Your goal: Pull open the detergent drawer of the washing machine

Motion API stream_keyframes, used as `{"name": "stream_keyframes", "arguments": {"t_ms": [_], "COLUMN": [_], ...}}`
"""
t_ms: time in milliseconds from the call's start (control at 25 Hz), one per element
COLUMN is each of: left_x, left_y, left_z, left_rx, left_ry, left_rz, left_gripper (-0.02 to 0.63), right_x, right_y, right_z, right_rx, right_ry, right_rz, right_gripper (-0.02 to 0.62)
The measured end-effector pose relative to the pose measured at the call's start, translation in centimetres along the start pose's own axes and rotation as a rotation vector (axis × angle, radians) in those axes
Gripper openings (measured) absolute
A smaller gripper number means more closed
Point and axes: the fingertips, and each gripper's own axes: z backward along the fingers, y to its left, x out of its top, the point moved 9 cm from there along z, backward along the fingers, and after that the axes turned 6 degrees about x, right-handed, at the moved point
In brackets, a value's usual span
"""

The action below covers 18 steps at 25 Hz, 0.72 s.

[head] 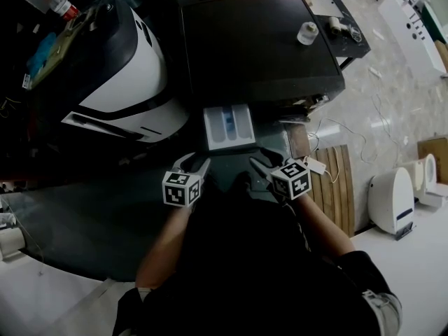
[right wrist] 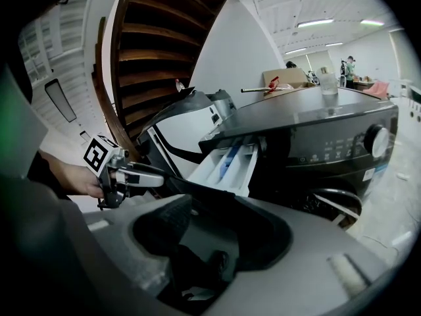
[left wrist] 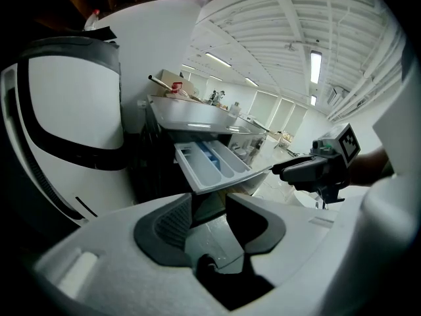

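Observation:
The dark washing machine (head: 259,47) stands ahead of me, and its white detergent drawer (head: 228,127) sticks out of the front with its blue-marked compartments showing. My left gripper (head: 194,165) hovers just short of the drawer's front left corner, jaws open with nothing between them. My right gripper (head: 264,164) hangs off the front right corner, also open and empty. In the left gripper view the drawer (left wrist: 214,166) lies beyond the open left gripper (left wrist: 209,206), with the right gripper (left wrist: 299,168) at the right. The right gripper view shows the drawer (right wrist: 230,164) past the open right gripper (right wrist: 210,209) and the left gripper (right wrist: 141,174) at the left.
A white and black appliance (head: 119,82) stands close on the left of the washing machine. A small cup (head: 307,33) sits on the machine's top. A wooden pallet (head: 336,180) and a white fixture (head: 392,198) are to the right. A bottle (head: 61,5) lies far left.

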Motion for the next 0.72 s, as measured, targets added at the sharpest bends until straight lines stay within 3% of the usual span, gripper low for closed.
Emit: {"name": "stream_keyframes", "arguments": {"t_ms": [200, 400, 720], "left_x": [0.4, 3.3, 7.2], "left_y": [1.3, 2.5, 5.2], "left_z": [-0.1, 1.1, 3.1], "left_rx": [-0.03, -0.084, -0.148], "left_ry": [0.009, -0.071, -0.182], "left_rz": [0.006, -0.044, -0.104], "left_gripper": [0.133, 0.132, 0.12], "right_x": [0.5, 3.9, 9.1], "right_y": [0.0, 1.2, 4.8], "right_z": [-0.1, -0.4, -3.6], "right_rx": [-0.037, -0.118, -0.119], "right_ry": [0.02, -0.059, -0.159], "right_rz": [0.01, 0.061, 0.058], "right_gripper": [0.183, 0.153, 0.144]}}
